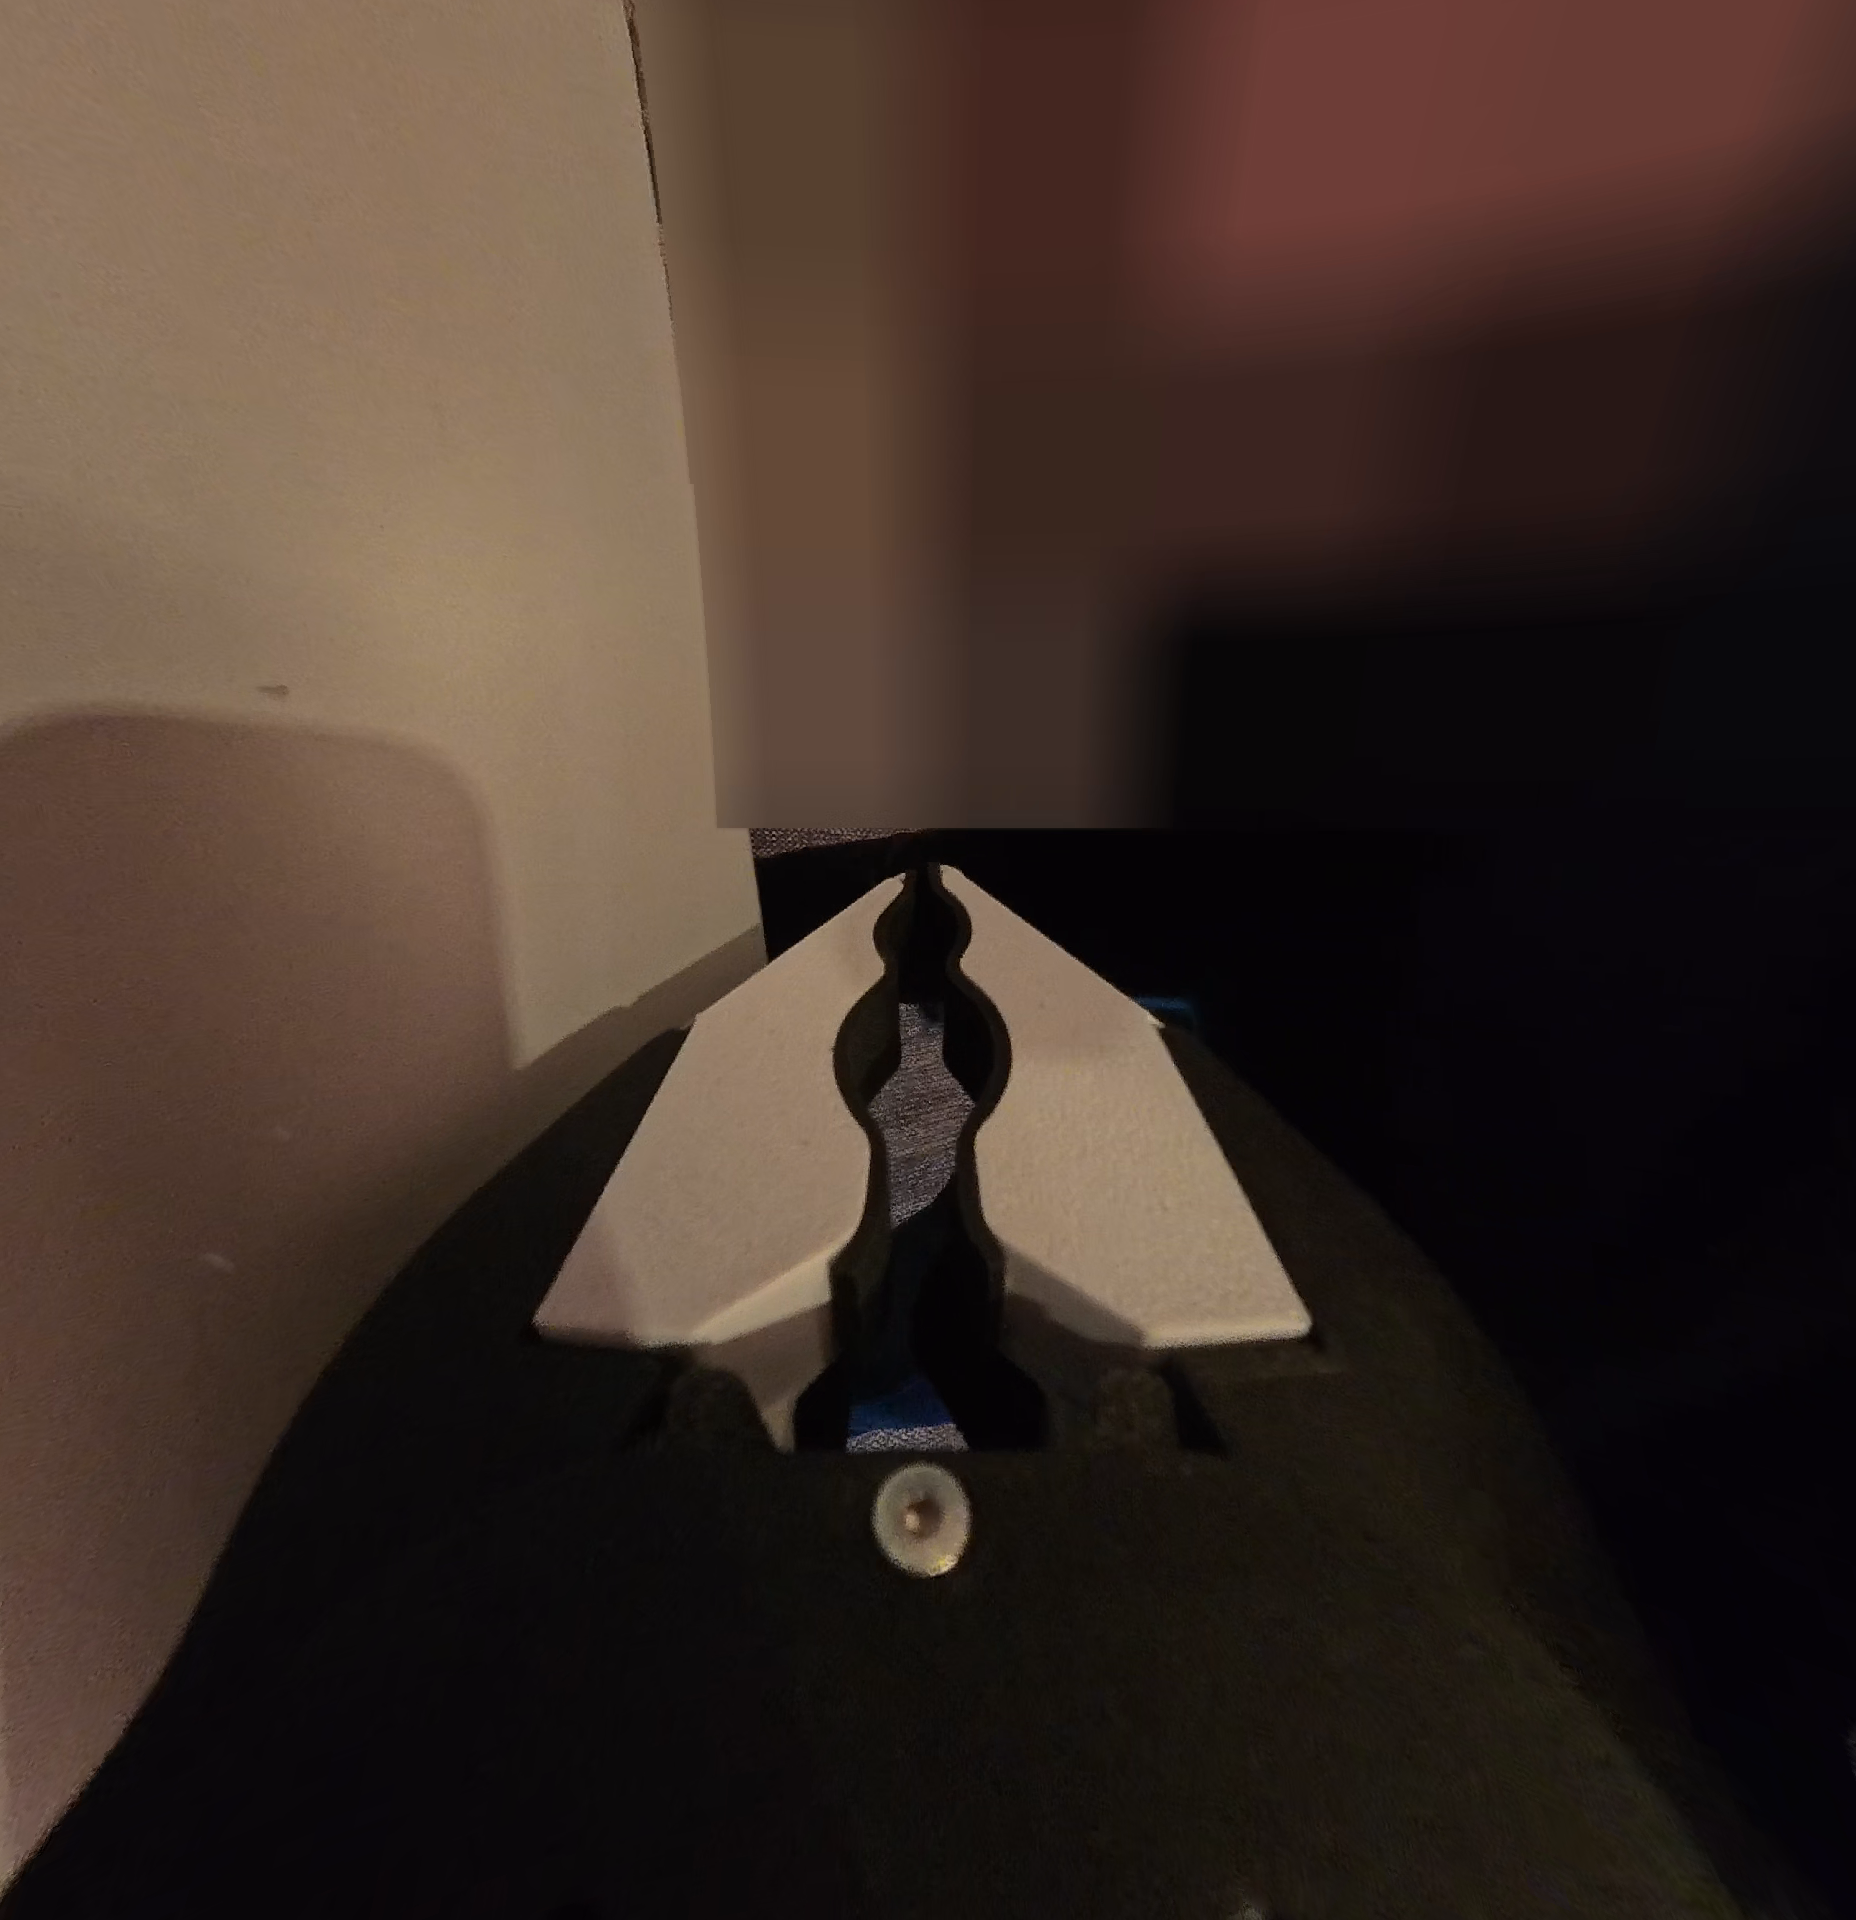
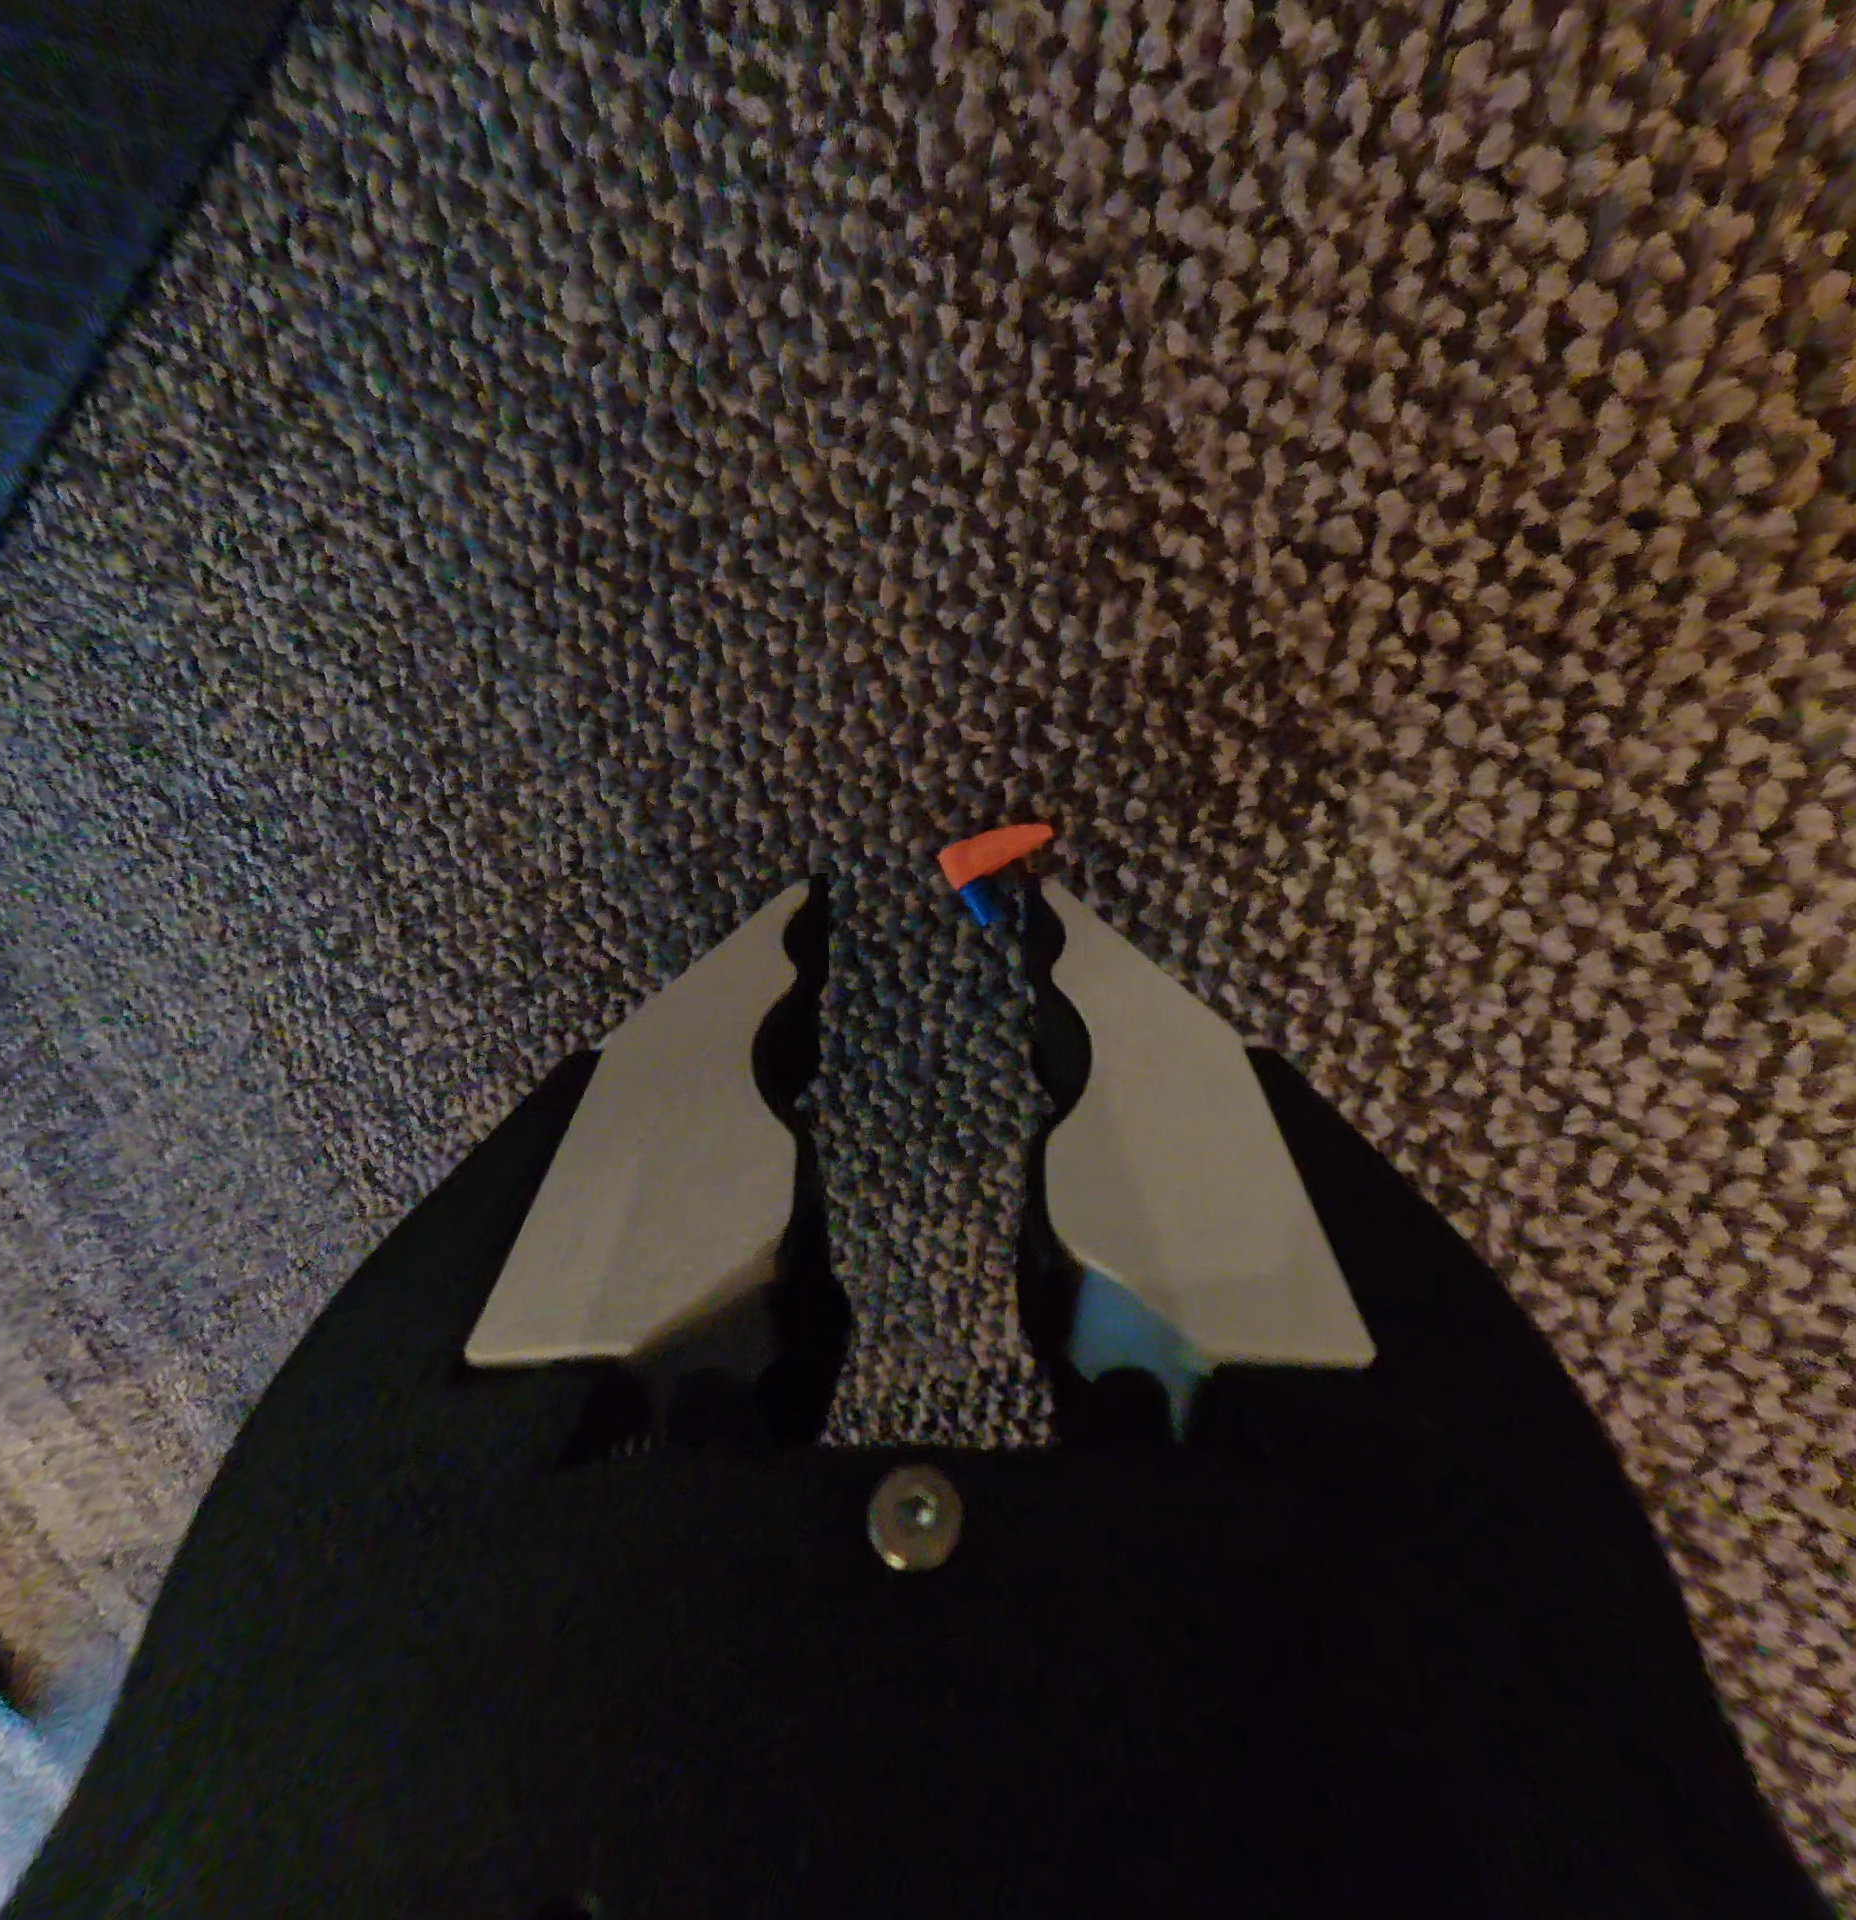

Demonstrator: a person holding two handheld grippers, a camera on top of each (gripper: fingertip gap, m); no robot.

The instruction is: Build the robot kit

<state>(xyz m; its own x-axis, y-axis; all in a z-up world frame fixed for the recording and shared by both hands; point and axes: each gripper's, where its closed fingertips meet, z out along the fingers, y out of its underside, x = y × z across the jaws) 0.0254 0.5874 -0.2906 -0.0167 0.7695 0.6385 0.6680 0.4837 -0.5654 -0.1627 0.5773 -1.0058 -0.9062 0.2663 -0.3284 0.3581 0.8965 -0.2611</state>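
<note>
In the right wrist view my right gripper point(image 2: 929, 894) is open and points down at speckled grey-brown carpet point(image 2: 1111, 468). A small orange piece with a blue stub point(image 2: 991, 857) lies on the carpet right at the fingertips, nearer the right finger point(image 2: 1142, 1132); it lies free between the jaws. In the left wrist view my left gripper point(image 1: 924, 878) is shut, its white fingers point(image 1: 716, 1174) meeting at the tips. Whether anything is pinched at the tips I cannot tell; only dark cloth shows through the gaps between the pads.
A pale wall or panel point(image 1: 311, 468) stands close on the left of the left gripper, with a shadow on it. The right half of that view is dark. A dark blue fabric edge point(image 2: 82, 187) crosses the top left corner of the right wrist view. My right fingertips sit around 75 centimetres from my left ones.
</note>
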